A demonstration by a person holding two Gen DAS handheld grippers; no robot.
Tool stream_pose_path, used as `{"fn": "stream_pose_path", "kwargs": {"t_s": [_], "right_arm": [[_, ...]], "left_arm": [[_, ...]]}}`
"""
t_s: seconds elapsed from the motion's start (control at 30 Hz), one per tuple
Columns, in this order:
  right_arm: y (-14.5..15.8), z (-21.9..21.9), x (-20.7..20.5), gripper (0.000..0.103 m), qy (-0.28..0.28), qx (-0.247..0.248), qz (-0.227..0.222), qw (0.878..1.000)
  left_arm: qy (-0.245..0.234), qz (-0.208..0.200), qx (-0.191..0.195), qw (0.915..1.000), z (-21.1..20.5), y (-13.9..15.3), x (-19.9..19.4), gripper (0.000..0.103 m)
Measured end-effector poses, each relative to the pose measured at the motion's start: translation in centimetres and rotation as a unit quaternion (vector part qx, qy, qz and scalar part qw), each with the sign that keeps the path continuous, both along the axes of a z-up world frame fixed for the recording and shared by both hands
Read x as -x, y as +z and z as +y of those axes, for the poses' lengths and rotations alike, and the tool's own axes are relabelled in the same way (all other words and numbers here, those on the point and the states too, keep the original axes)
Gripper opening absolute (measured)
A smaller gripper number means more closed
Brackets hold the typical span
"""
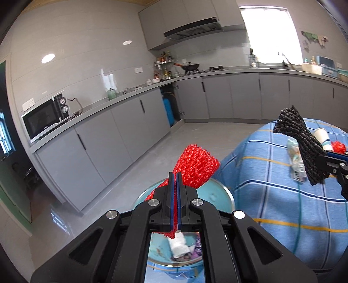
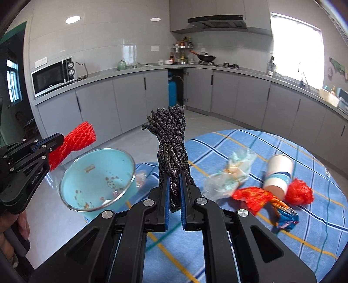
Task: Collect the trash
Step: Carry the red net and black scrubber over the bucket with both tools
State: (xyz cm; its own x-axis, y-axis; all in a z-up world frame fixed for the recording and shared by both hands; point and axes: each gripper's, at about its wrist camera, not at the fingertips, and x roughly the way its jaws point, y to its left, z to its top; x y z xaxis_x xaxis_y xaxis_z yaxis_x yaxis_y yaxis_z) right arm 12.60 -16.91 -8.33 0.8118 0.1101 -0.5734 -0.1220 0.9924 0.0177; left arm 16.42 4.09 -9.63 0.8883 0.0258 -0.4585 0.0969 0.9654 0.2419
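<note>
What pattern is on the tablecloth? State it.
The tablecloth is light blue plaid, crossed by white, dark blue and yellow stripes; the right wrist view shows it best.

Red foam net (image 1: 195, 167) looks soft and meshed; black foam net (image 2: 171, 152) rough, matt. Checked cloth covers the tabletop (image 2: 250, 239). Blue bin (image 2: 97, 178) is glossy plastic; cup (image 2: 278, 174) is paper.

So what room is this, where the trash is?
A home kitchen, most likely. There is a microwave on the grey counter, a wok on the stove, and a range hood above it.
</note>
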Motion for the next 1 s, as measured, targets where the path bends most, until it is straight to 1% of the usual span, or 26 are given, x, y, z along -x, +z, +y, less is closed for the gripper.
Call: {"fn": "stream_pose_path", "kwargs": {"t_s": [0.2, 0.57, 1.0], "right_arm": [[-0.1, 1.8, -0.8, 0.009, 0.021, 0.001, 0.001, 1.0], [-0.4, 4.7, -2.0, 0.009, 0.05, 0.003, 0.006, 0.999], [-0.8, 7.1, -3.4, 0.009, 0.076, 0.0, 0.01, 0.997]], "left_arm": [[0.025, -0.004, -0.004, 0.9997, 2.1, 0.3, -0.8, 0.002], [0.054, -0.002, -0.004, 0.9985, 4.2, -0.1, -1.5, 0.002], [0.075, 0.016, -0.013, 0.997, 5.6, -1.5, -2.7, 0.002]]}}
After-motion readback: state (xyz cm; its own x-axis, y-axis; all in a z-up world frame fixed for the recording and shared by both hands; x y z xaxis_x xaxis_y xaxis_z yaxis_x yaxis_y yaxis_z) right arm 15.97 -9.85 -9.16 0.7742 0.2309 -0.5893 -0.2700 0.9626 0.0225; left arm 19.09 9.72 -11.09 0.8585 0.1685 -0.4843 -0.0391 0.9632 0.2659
